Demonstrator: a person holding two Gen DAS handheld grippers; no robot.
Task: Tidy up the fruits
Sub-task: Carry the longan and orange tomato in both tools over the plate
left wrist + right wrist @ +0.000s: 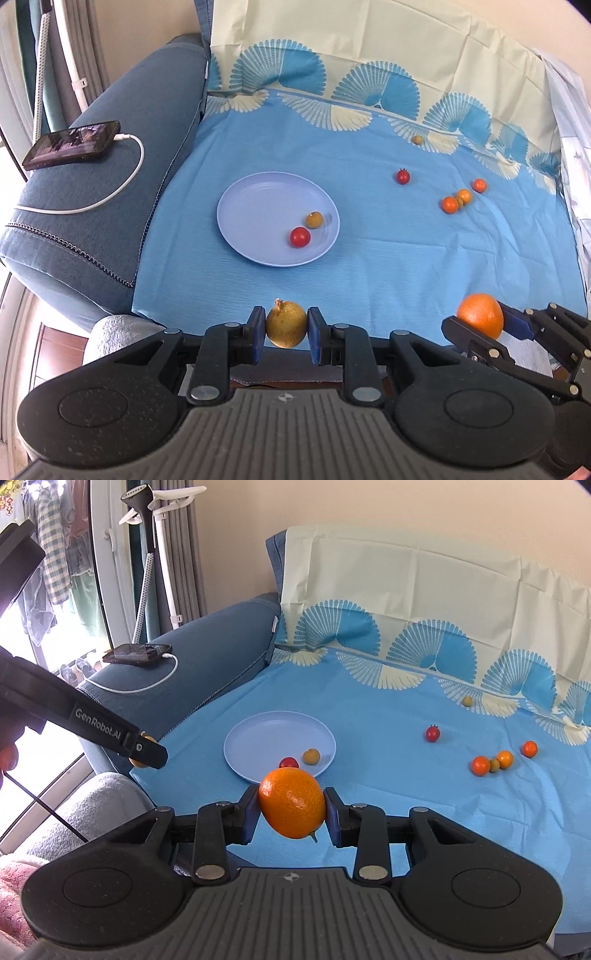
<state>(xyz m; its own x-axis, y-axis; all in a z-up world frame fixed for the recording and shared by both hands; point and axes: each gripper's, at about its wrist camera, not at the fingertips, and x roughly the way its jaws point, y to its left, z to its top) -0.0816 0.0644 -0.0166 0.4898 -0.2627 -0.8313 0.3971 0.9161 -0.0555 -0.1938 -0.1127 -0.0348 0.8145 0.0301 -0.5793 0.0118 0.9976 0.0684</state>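
Note:
My left gripper (286, 329) is shut on a yellow-brown fruit (286, 328) above the front edge of the blue cloth. My right gripper (291, 806) is shut on an orange fruit (291, 802); it also shows in the left wrist view (480, 314). A lilac plate (258, 206) lies on the cloth and holds a red tomato (299, 236) and a small yellow-brown fruit (314, 220); the plate also shows in the right wrist view (266, 734). The left gripper's side (146, 751) shows at the left of the right wrist view.
Loose on the cloth at the right: a red tomato (403, 176), several small orange fruits (450, 204), a small greenish fruit (417, 139) near the back. A phone (72, 144) on a white cable (110, 192) lies on the blue armrest. A wall is behind.

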